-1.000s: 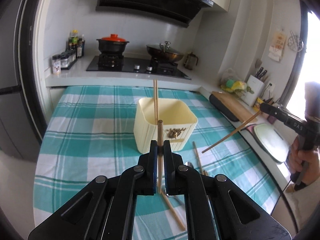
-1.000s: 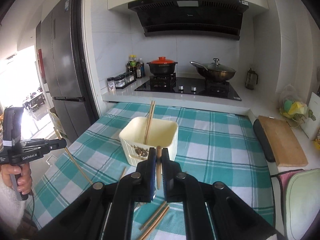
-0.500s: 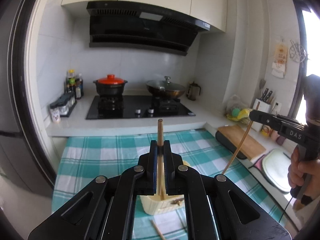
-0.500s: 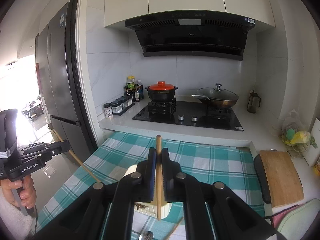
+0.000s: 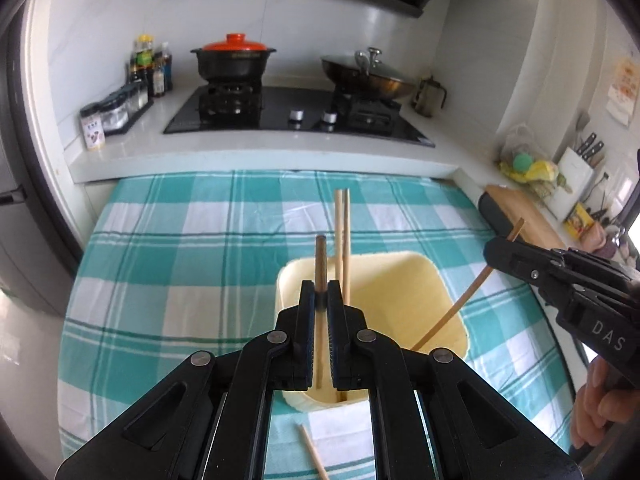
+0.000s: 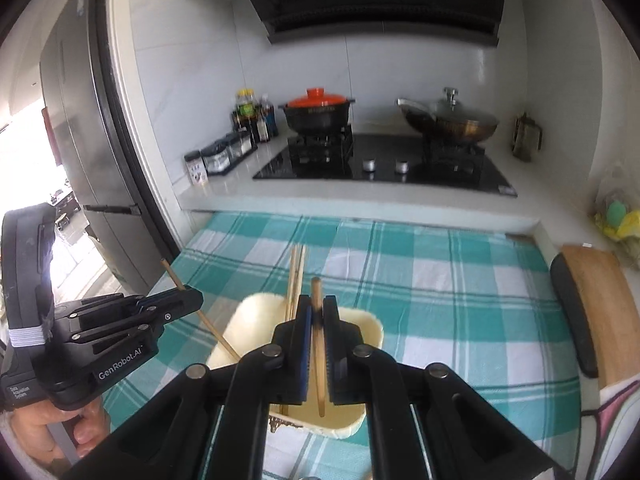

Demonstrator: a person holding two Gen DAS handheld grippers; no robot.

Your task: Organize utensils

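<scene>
Both the left gripper (image 5: 320,300) and right gripper (image 6: 316,314) have jaws clamped on a wooden chopstick each, tips lowered inside the cream square plastic holder (image 5: 400,280) just below.

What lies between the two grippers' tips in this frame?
In the left wrist view, between the left gripper and the right gripper stand two chopsticks already in the cream holder, over its open mouth.

You get bright, soft daylight in both views, blown out at the doorway (image 6: 60,208) on the left. Fisheye bending curves the edges into dark corners, and the near tongs (image 5: 320,304) look slightly soft.
</scene>
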